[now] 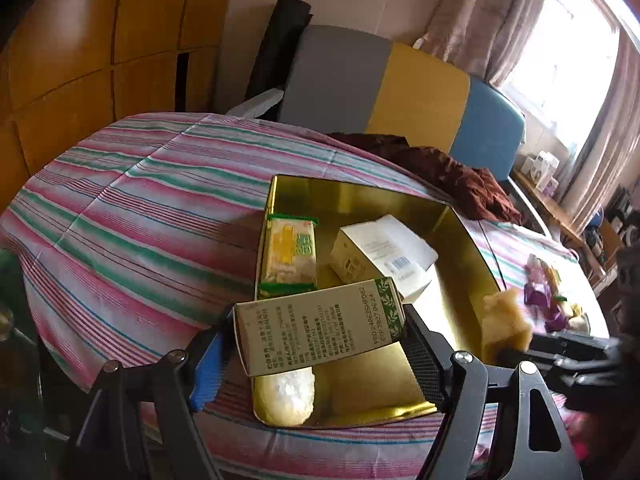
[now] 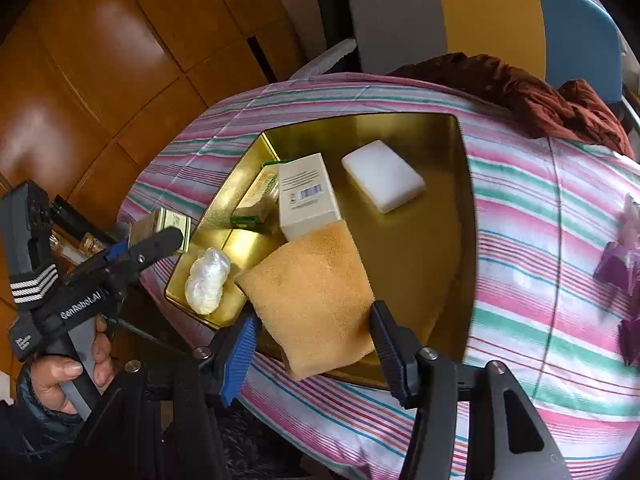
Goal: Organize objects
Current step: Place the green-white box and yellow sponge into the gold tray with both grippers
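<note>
Two loads at once: your left gripper [image 1: 320, 344] clamps the green carton [image 1: 320, 326] low in frame, your right gripper [image 2: 312, 340] pinches the yellow sponge [image 2: 312, 296], both over the gold tin [image 2: 460, 240] for dropping in.

— What colour is the tray [image 2: 460, 216]?

— Shiny gold inside. It sits on a cloth [image 2: 540, 264] striped pink, green, white and thin blue.

— And the boxes?

— The long box [image 1: 320, 326] is beige with dark print and a green leaf-patterned end. The other box [image 2: 306, 196] is cream and white with a black barcode.

— The packet?

— The packet [image 1: 289, 256] is yellow and pale, edged green. The sponge [image 2: 316, 300] is orange-tan, the bar [image 2: 383, 176] plain white, the bag [image 2: 208, 280] clear over white.

— Behind?

— A headboard [image 1: 400, 88] in grey, yellow and blue blocks, a dark reddish-brown garment [image 1: 460, 172], orange-brown wood panels [image 2: 100, 60].
</note>
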Demonstrator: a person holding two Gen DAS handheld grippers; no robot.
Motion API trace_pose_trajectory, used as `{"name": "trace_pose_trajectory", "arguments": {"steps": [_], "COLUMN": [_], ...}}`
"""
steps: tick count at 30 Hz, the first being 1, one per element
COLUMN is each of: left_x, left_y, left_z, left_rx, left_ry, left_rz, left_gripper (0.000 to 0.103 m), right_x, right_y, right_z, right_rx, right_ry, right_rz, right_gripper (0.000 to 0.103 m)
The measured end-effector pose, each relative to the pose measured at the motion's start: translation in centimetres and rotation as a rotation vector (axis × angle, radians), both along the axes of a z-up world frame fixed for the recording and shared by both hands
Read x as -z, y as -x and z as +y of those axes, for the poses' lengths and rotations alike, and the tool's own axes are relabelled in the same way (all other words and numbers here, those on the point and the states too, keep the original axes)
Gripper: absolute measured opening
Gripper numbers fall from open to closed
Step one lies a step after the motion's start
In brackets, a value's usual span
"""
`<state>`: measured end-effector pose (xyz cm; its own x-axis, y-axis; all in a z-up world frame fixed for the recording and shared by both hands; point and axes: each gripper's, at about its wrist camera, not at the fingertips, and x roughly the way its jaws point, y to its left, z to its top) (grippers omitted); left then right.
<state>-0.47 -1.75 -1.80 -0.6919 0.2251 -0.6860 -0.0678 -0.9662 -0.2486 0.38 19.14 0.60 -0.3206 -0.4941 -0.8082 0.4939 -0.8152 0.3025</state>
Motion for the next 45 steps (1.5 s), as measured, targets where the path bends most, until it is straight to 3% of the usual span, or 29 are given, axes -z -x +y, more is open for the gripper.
{"name": "trace_pose_trajectory", "arguments": {"steps": [13,16,19,28,32,37,45], "left_x": [-0.6,-0.2,0.1,-0.5,-1.0,-1.2,-1.0], "left_y": [2.8,3.2,3.1,2.0,1.2,-0.2,-1.7], "left_z": [-0.3,-0.2,-0.4,-2.9,-3.7,-2.9,0.7], "left_rx": [0.002,-0.009,-0.032,-0.143,-0.167,-0.174,-0.104], "left_ry": [-0.054,-0.052,-0.052,-0.032,-0.010,0.076,0.195], "left_rz": [-0.015,-0.032,-0.039,-0.008,0.004,0.045,0.094], "left_gripper": [0.081,0.093,0.099,0.099,0.099,0.099,0.100], "right_x": [1.8,2.4,2.8,3.4,2.9,2.3,2.4], "right_y": [0.8,1.0,0.7,0.1,-0.4,-1.1,-1.4], "right_z": [-2.2,-3.1,-3.5,-2.9,-2.8,-2.9,-2.3], "right_rx": [0.012,-0.013,-0.025,-0.005,0.010,0.024,0.072], "right_ry": [0.023,0.064,0.075,0.066,0.041,-0.005,-0.059], "right_rz": [-0.037,-0.070,-0.075,-0.067,-0.012,0.069,0.131], "right_gripper": [0.060,0.064,0.067,0.068,0.068,0.068,0.068]}}
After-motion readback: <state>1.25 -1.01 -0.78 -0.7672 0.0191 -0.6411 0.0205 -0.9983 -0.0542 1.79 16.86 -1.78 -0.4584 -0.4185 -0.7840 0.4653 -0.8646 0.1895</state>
